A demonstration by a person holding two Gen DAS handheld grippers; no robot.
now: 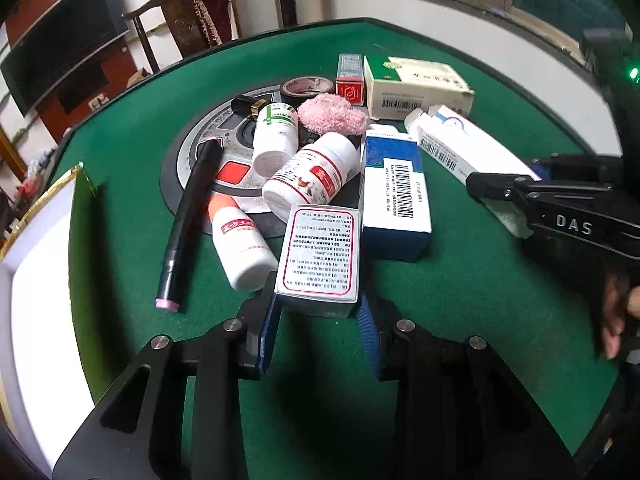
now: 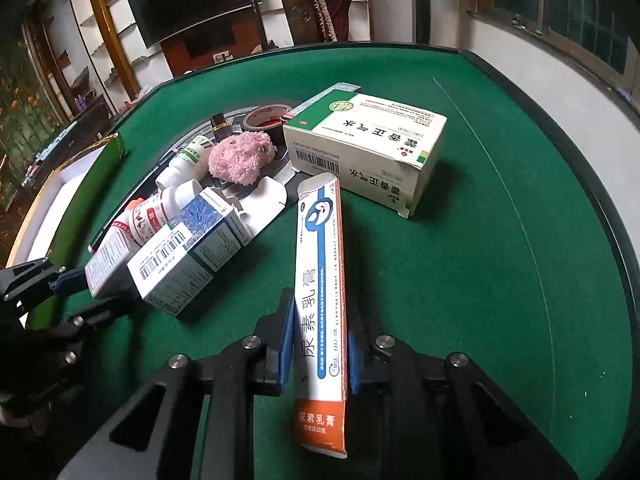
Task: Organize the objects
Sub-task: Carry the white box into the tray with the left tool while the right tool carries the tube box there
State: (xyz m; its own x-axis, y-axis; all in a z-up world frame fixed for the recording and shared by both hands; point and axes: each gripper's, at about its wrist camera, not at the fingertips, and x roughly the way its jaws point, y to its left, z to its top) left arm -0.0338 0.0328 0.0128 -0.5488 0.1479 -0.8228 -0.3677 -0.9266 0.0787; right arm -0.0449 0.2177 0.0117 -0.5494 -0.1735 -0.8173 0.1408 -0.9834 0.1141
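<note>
Your right claw (image 2: 318, 354) pinches a long white-and-orange carton (image 2: 320, 300) printed 尿素乳膏, its blue pads pressed on both long sides and its far end lying toward the big cream box (image 2: 366, 138) labelled 藿香正气水 on the green desk (image 2: 500, 280). Your left claw (image 1: 318, 320) grips the near end of a small white box with a red-bordered text panel (image 1: 320, 252), pads tight on its sides. Just right of it lies a blue-and-white barcoded box (image 1: 394, 196). To its left lie white pill bottles (image 1: 312, 174) and a black marker with pink ends (image 1: 190, 220). Farther off sit a pink fluffy ball (image 1: 332, 114) and a tape roll (image 1: 306, 88). "DAS" is printed on the right claw's arm in the left view.
</note>
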